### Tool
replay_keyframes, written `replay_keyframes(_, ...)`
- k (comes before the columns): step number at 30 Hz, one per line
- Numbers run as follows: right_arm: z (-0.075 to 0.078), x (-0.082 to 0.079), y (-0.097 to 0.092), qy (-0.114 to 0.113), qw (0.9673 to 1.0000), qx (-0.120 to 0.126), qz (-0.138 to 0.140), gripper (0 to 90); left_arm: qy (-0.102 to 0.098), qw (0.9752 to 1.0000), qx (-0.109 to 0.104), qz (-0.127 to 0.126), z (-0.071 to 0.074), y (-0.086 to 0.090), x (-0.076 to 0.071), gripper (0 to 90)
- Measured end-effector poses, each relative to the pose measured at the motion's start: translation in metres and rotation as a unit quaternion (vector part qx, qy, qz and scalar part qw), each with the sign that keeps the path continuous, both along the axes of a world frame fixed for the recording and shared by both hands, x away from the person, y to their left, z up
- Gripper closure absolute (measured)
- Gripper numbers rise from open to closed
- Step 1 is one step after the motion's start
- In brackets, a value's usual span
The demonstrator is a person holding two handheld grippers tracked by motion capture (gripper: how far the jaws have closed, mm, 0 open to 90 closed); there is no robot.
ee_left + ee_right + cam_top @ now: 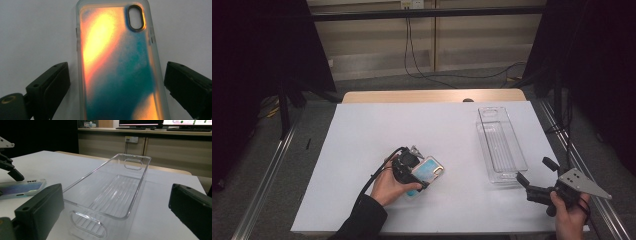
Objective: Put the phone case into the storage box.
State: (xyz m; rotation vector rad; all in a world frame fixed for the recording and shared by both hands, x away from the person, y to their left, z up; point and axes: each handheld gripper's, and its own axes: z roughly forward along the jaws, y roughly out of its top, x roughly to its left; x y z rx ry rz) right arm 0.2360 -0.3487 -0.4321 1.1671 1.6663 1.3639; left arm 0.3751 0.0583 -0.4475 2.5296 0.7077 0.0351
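Observation:
A phone case [431,171] with an orange and teal back and a clear rim lies flat on the white table. In the left gripper view the phone case [117,75] runs up between the two black jaws, camera hole at the far end. My left gripper [412,172] [116,65] is open: its jaws straddle the case's lower end, with a strip of table showing beside the left one. My right gripper [535,170] [117,187] is open with nothing between its jaws and points at the near end of an empty clear plastic bin [484,135] [140,185].
The white sheet [377,130] covers the table, with a wooden edge [432,96] at the far side. Metal rails run along both sides. From the right gripper view, the phone case [22,188] and the left gripper [10,170] sit to the bin's left.

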Motion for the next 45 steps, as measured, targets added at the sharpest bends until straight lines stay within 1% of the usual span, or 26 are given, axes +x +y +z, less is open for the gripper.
replay_keyframes(1,-0.0001,0.0001,0.0002,0.0,1.0,0.0,0.001,0.0,-0.009,0.9999,0.011,-0.005,-0.0003,-0.0012,-0.0015,7.2)
replay_keyframes(2,-0.0002,0.0002,0.0003,0.0,1.0,0.0,0.001,0.0,-0.016,0.9997,0.02,-0.005,-0.0007,-0.0033,-0.0036,7.0)
replay_keyframes(6,-0.0003,0.0001,0.0004,0.0,1.0,-0.001,0.002,0.0,-0.018,0.9997,0.018,-0.003,-0.0013,-0.0033,-0.0042,6.4)
replay_keyframes(7,-0.0003,0.0,0.0003,0.0,1.0,-0.001,0.002,0.0,-0.018,0.9998,0.009,0.008,-0.0026,-0.0039,-0.0059,6.4)
replay_keyframes(8,-0.0002,0.0001,0.0004,0.0,1.0,-0.001,0.002,0.0,-0.02,0.9997,0.008,0.006,-0.0029,-0.003,-0.0056,6.3)
replay_keyframes(9,-0.0003,0.0001,0.0004,0.0,1.0,-0.001,0.002,0.0,-0.02,0.9997,0.014,-0.002,-0.0025,-0.0019,-0.005,6.3)
replay_keyframes(10,-0.0003,0.0002,0.0005,0.0,1.0,-0.001,0.003,0.0,-0.018,0.9998,0.006,0.009,-0.0034,-0.0025,-0.0056,6.3)
replay_keyframes(11,-0.0001,0.0001,0.0004,-0.001,1.0,-0.001,0.003,0.0,-0.017,0.9998,0.006,0.011,-0.0034,-0.0027,-0.0056,6.3)
replay_keyframes(13,0.0001,-0.0001,0.0002,-0.001,1.0,0.001,0.001,0.0,-0.017,0.9997,0.018,0.004,-0.0022,-0.003,-0.0047,6.7)
replay_keyframes(15,0.0001,0.0,0.0002,-0.001,1.0,0.001,0.001,0.0,-0.016,0.9997,0.015,0.01,-0.002,-0.0026,-0.0051,7.3)
replay_keyframes(18,-0.0002,0.0001,0.0003,0.0,1.0,-0.001,0.002,0.0,-0.013,0.9996,0.018,0.016,-0.0003,-0.0036,-0.0061,11.1)
replay_keyframes(20,-0.0003,-0.0001,0.0005,-0.005,1.0,-0.002,0.005,0.0,-0.016,0.9995,0.014,0.024,0.0004,-0.0029,-0.0062,14.2)
replay_keyframes(21,-0.0001,-0.0001,0.0006,-0.006,1.0,-0.004,0.004,0.0,-0.014,0.9996,0.013,0.022,0.0007,-0.0018,-0.0054,16.5)
replay_keyframes(24,-0.0004,0.0001,0.0006,-0.004,1.0,-0.002,0.004,0.0,-0.013,0.9995,0.015,0.023,0.001,-0.0025,-0.0056,16.7)
replay_keyframes(29,-0.0005,0.0002,0.0003,-0.004,1.0,-0.002,0.004,0.0,-0.011,0.9995,0.009,0.029,0.0011,-0.0019,-0.0051,17.3)
replay_keyframes(31,-0.0006,0.0003,0.0,-0.004,1.0,-0.002,0.004,0.0,-0.011,0.9996,0.011,0.023,0.0017,-0.0014,-0.004,17.4)
replay_keyframes(33,-0.0006,0.0004,-0.0002,-0.001,1.0,-0.001,0.004,0.0,-0.01,0.9996,0.011,0.023,0.0021,-0.0013,-0.0036,17.3)
replay_keyframes(36,-0.0006,0.0003,-0.0007,-0.004,1.0,-0.001,0.003,0.0,-0.008,0.9996,0.009,0.024,0.0025,-0.001,-0.0034,17.4)
replay_keyframes(42,-0.0007,-0.0001,-0.0006,-0.003,1.0,-0.001,0.002,0.0,0.0,0.9994,-0.003,0.036,0.0032,0.0009,-0.0022,17.4)
replay_keyframes(45,-0.0008,-0.0002,-0.001,-0.003,1.0,-0.001,0.002,0.0,0.001,0.9994,-0.004,0.035,0.0037,0.0012,-0.0026,17.4)
